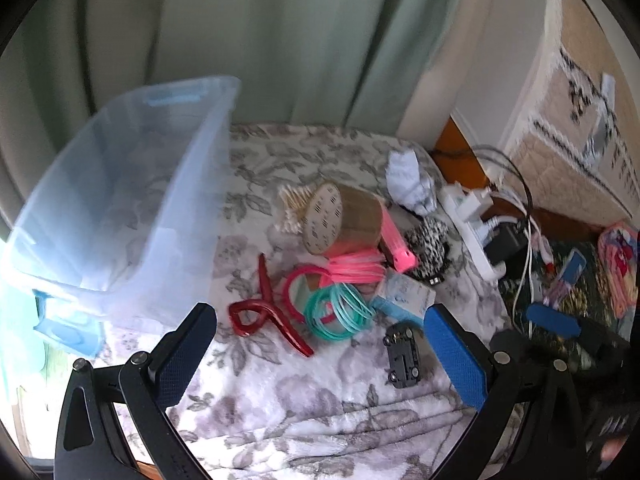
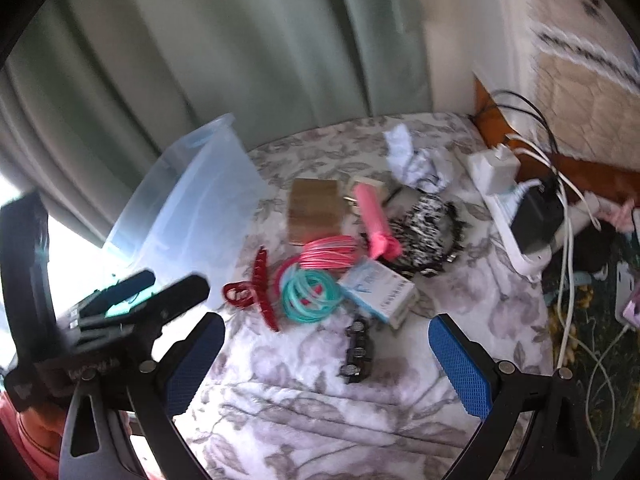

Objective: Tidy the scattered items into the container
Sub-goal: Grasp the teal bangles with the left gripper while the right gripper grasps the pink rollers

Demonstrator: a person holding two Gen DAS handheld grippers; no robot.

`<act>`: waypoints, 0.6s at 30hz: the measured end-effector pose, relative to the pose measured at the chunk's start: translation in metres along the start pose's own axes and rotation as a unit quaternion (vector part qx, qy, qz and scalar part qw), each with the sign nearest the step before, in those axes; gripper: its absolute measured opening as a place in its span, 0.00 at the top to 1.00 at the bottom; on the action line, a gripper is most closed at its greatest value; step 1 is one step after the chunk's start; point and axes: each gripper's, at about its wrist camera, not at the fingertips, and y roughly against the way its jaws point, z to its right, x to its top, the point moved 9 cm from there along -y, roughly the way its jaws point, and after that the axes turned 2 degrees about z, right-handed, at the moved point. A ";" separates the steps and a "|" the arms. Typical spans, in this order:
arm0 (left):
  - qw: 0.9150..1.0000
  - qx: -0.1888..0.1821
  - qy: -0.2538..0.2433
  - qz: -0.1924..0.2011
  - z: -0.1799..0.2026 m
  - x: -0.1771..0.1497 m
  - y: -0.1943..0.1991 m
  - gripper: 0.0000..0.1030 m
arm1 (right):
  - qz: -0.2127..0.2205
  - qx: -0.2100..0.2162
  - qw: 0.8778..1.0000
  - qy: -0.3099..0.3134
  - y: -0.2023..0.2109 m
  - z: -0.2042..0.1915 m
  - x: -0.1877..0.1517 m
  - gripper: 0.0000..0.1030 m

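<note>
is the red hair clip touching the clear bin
Apart. The left wrist view shows flowered blanket between the red hair clip and the clear bin.

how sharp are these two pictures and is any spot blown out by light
Left wrist view: mildly soft, the red hair claw readable, the clear bin smeared, glare at far left. Right wrist view: blurrier throughout, the left gripper streaked, window light blown out white behind it.
</note>
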 end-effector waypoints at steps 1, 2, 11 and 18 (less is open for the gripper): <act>1.000 -0.004 -0.002 -0.011 0.003 -0.002 -0.005 0.00 | -0.002 -0.005 1.000 -0.004 -0.002 0.006 0.000 0.00; 1.000 -0.003 -0.003 -0.020 0.005 -0.004 -0.010 0.00 | -0.004 -0.010 1.000 -0.004 -0.005 0.011 0.000 0.00; 0.998 0.019 0.002 -0.062 0.007 -0.012 -0.047 0.00 | -0.035 -0.042 0.998 -0.018 -0.033 0.046 -0.009 0.01; 0.994 0.070 -0.018 -0.088 0.004 -0.013 -0.085 0.02 | -0.046 -0.045 0.998 -0.014 -0.053 0.054 -0.009 0.10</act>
